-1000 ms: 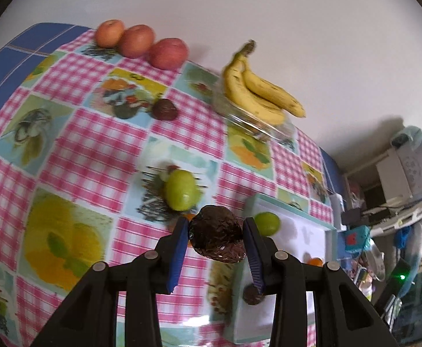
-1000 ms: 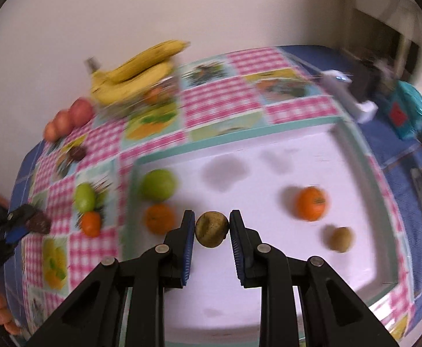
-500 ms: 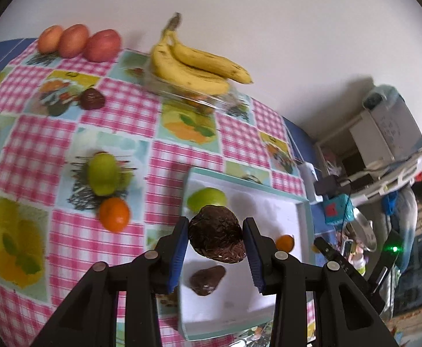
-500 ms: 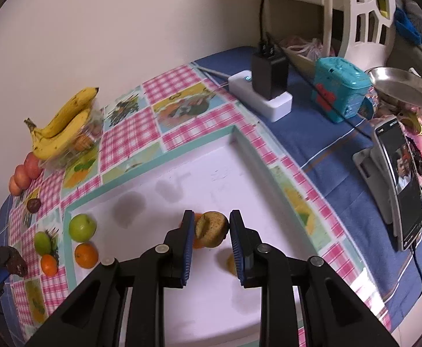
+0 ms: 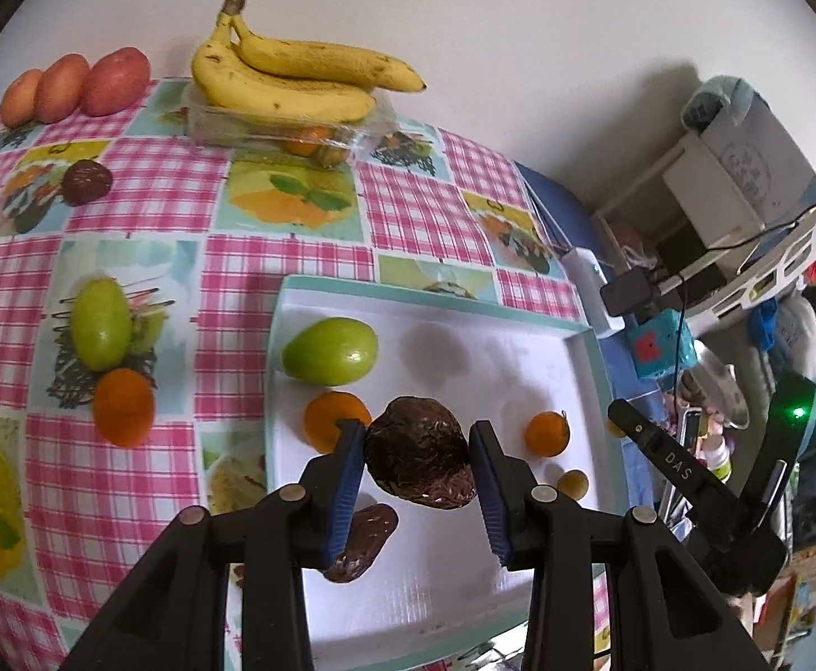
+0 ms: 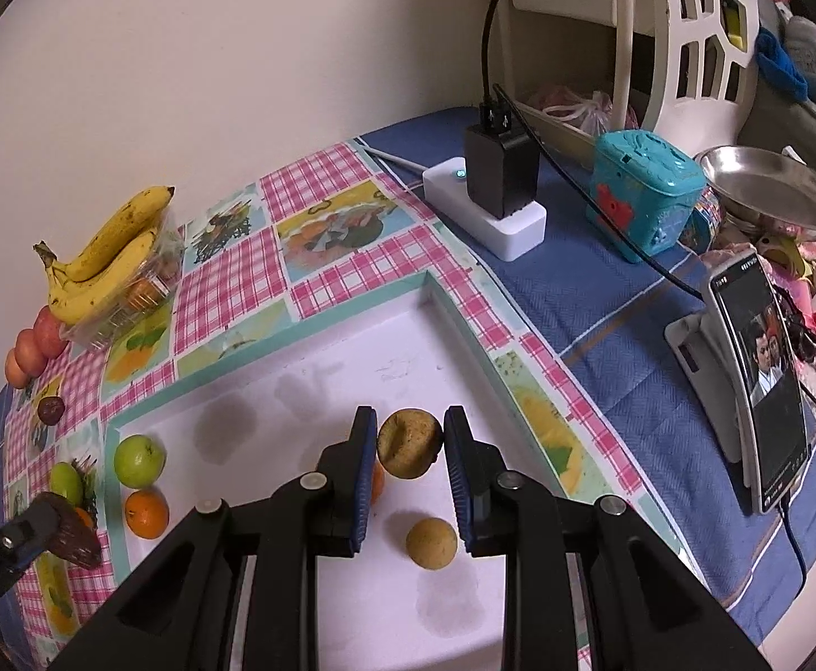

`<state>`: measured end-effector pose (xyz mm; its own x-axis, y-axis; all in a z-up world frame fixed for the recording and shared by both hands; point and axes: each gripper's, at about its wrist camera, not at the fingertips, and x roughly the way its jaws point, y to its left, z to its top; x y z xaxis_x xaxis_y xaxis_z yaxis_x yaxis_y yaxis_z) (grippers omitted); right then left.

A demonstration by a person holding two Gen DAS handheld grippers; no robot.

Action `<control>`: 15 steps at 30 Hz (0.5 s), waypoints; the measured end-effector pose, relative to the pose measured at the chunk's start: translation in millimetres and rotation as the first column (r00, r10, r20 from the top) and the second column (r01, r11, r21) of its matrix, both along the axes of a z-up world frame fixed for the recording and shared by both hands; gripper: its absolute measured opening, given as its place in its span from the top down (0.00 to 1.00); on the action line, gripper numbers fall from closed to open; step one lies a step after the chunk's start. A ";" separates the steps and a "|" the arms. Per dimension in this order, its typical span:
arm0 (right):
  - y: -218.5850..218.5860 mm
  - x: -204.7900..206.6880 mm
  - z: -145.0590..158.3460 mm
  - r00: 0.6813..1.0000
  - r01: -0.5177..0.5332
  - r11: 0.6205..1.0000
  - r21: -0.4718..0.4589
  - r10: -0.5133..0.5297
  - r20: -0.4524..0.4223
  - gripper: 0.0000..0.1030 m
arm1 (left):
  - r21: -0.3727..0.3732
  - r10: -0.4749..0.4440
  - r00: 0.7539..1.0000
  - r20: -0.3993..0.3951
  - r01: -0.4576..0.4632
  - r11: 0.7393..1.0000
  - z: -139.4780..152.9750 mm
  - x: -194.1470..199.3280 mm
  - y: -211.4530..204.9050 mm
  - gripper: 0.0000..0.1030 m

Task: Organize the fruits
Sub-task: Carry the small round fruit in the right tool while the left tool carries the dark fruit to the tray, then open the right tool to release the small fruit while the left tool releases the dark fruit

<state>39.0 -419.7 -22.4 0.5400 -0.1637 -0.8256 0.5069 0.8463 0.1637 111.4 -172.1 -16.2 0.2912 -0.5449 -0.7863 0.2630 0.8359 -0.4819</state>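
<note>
My left gripper [image 5: 416, 464] is shut on a dark brown wrinkled fruit [image 5: 419, 458] and hangs over the near left part of the white, teal-rimmed tray [image 5: 435, 302]. In the tray lie a green fruit [image 5: 332, 349], an orange [image 5: 324, 419], a small orange [image 5: 546, 433] and a second dark wrinkled fruit [image 5: 363, 539]. Over the tray's right part, my right gripper [image 6: 410, 447] is shut on a brownish-yellow round fruit [image 6: 409, 450]; a similar fruit [image 6: 431, 542] rests on the tray just below it. On the checked cloth lie a green fruit [image 5: 100, 330], an orange [image 5: 123, 405] and a dark fruit [image 5: 86, 182].
Bananas [image 5: 290, 78] lie on a clear box by the wall, with three reddish fruits [image 5: 72, 86] to their left. Right of the tray stand a power strip with charger [image 6: 491, 207], a teal box [image 6: 645, 195], a metal bowl [image 6: 774, 190] and a propped phone [image 6: 760, 380].
My left gripper has carried the dark fruit from over the cloth to above the tray. My right gripper swung with its fruit toward the tray's right end, then held still.
</note>
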 end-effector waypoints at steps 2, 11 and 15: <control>0.5 2.4 -1.2 1.000 -0.006 1.000 -0.012 0.006 -0.002 0.75 | 0.010 -0.006 1.000 -0.003 0.006 1.000 -4.2 0.7 -4.0 0.61; -3.3 8.5 -18.8 0.999 -0.010 1.000 0.009 0.010 -0.038 0.75 | 0.062 -0.042 0.999 -0.018 0.043 0.997 -22.3 0.4 -21.6 0.61; -5.5 10.6 -25.9 0.999 -0.009 1.000 0.019 0.010 -0.053 0.75 | 0.085 -0.057 0.998 -0.031 0.059 0.995 -30.3 0.4 -27.6 0.61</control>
